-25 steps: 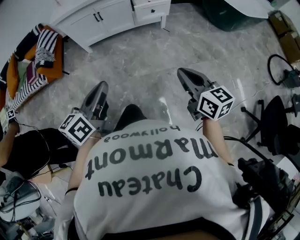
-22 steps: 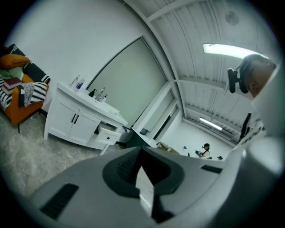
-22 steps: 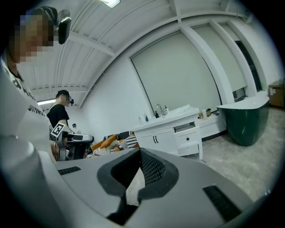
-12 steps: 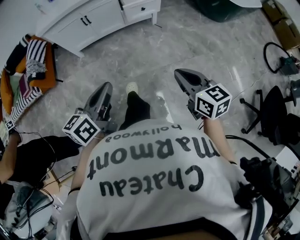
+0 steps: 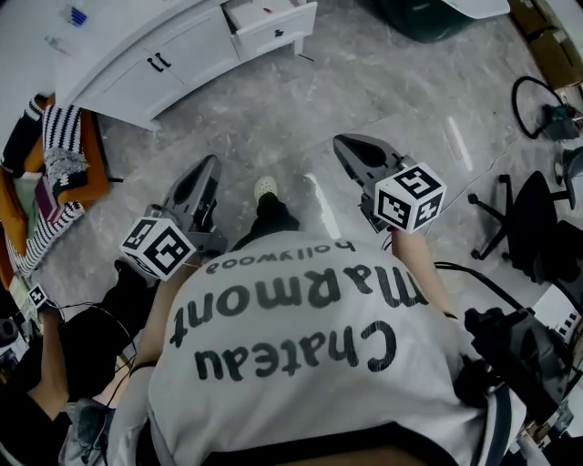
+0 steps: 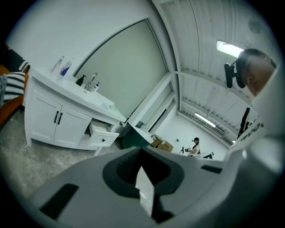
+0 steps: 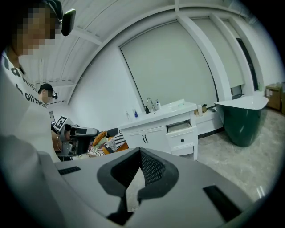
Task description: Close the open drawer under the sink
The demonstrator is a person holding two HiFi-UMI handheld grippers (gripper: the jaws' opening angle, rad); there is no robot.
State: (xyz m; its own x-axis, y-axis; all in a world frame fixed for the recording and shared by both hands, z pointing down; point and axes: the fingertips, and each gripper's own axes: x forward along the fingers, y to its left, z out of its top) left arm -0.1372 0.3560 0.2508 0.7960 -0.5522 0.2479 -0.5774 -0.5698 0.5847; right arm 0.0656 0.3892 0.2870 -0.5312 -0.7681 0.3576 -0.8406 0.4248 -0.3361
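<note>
left gripper (image 5: pixel 207 167) and right gripper (image 5: pixel 344 144) clenched, empty; well short of open drawer (image 5: pixel 273 27) in white vanity (image 5: pixel 137 68).

Your kit, as listed:
- T-shirt (image 5: pixel 301 382): white, short sleeves, dark lettering (image 5: pixel 291 305) "Chateau Marmont hollywood" on the front
- trousers (image 5: pixel 273 218): dark
- shoe (image 5: pixel 265 187): pale
- band (image 5: pixel 138 369): thin, dark, on your left forearm
- left gripper (image 5: pixel 208 164), right gripper (image 5: pixel 344 144): grey moulded shells, each with a white cube (image 5: pixel 158 248) of black square markers
</note>
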